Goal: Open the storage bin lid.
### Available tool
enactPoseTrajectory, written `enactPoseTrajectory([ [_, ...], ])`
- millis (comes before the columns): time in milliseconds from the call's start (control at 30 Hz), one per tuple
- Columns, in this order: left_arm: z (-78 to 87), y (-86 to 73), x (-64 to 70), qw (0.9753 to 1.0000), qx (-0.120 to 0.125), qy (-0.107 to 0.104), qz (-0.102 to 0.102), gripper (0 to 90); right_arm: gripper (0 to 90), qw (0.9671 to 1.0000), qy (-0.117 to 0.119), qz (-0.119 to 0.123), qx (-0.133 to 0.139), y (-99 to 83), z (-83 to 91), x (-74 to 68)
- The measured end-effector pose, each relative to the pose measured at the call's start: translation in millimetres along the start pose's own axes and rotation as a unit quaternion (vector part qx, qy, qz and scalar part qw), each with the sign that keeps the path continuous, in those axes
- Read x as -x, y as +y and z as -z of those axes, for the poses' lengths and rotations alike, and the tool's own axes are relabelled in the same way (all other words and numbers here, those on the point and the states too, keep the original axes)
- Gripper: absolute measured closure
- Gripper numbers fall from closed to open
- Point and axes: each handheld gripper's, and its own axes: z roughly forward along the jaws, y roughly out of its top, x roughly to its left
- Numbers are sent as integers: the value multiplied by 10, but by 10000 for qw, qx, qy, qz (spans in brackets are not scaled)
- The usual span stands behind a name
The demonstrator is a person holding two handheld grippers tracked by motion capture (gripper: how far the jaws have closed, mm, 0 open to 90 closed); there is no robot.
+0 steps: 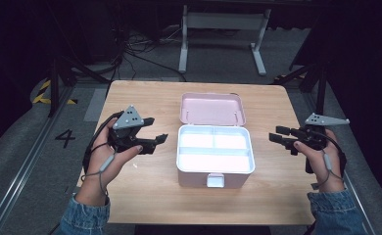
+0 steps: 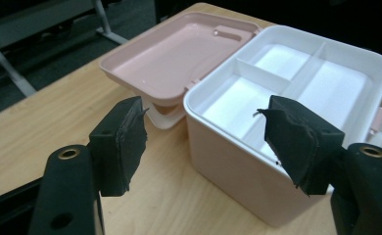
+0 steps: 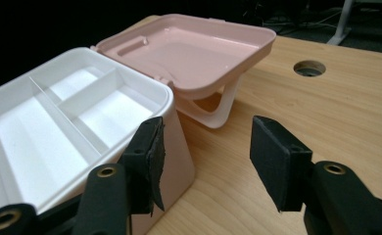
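We see bare table (image 1: 145, 196) on both flanks of the open box (image 1: 215, 169); its lid (image 1: 212, 108) blocks the far side.

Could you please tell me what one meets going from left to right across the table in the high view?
Left black tongs held in a hand → open pink plastic box with its white divided tray → right black tongs held in the other hand.

The left gripper (image 2: 203, 142) has its jaws spread wide apart, holding nothing, just beside a pink box (image 2: 238, 166) on the wooden table (image 2: 42, 127). A white divided tray (image 2: 297, 73) sits in the box, and the pink lid (image 2: 174, 54) lies open behind it.
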Motion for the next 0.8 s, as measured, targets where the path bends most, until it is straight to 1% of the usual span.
enactPoseTrajectory([
  [67, 5, -86, 14, 9999, -54, -95, 54, 324, 475, 9999, -23, 17, -100, -26, 8, 6],
  [100, 9, -118, 13, 9999, -86, -109, 58, 322, 475, 9999, -28, 32, -131, -42, 7, 14],
  [167, 15, -205, 1, 9997, -190, -53, 106, 320, 475, 9997, -33, -6, -227, -69, 15, 26],
  [233, 11, -276, -45, 9991, -384, 43, 158, 320, 473, 9995, -67, -14, -316, -99, 26, 47],
  [267, 12, -304, -71, 9989, -433, 54, 165, 319, 472, 9993, -90, -14, -356, -111, 31, 54],
  [300, 8, -335, -93, 9987, -453, 85, 236, 320, 470, 9992, -97, -32, -389, -121, 37, 57],
  [333, 0, -364, -111, 9983, -506, 54, 291, 319, 468, 9990, -112, -31, -424, -132, 40, 62],
  [400, -20, -421, -141, 9974, -633, 69, 327, 319, 466, 9987, -137, -30, -497, -152, 48, 75],
  [467, -48, -472, -168, 9962, -794, 144, 333, 319, 460, 9982, -174, -26, -567, -171, 52, 90],
  [567, -103, -542, -204, 9943, -986, 168, 367, 319, 457, 9976, -205, -29, -661, -198, 44, 112],
  [633, -145, -593, -230, 9919, -1180, 154, 434, 315, 452, 9969, -219, -29, -750, -215, 30, 124],
  [667, -168, -621, -246, 9906, -1286, 197, 430, 312, 451, 9966, -215, -59, -796, -221, 23, 125],
  [700, -186, -644, -255, 9891, -1377, 203, 481, 312, 451, 9962, -234, -30, -836, -228, 16, 131],
  [767, -229, -706, -289, 9859, -1574, 270, 509, 312, 449, 9957, -242, -36, -890, -240, 4, 139],
  [800, -254, -740, -306, 9838, -1675, 314, 556, 312, 448, 9954, -244, -39, -928, -247, -3, 143],
])
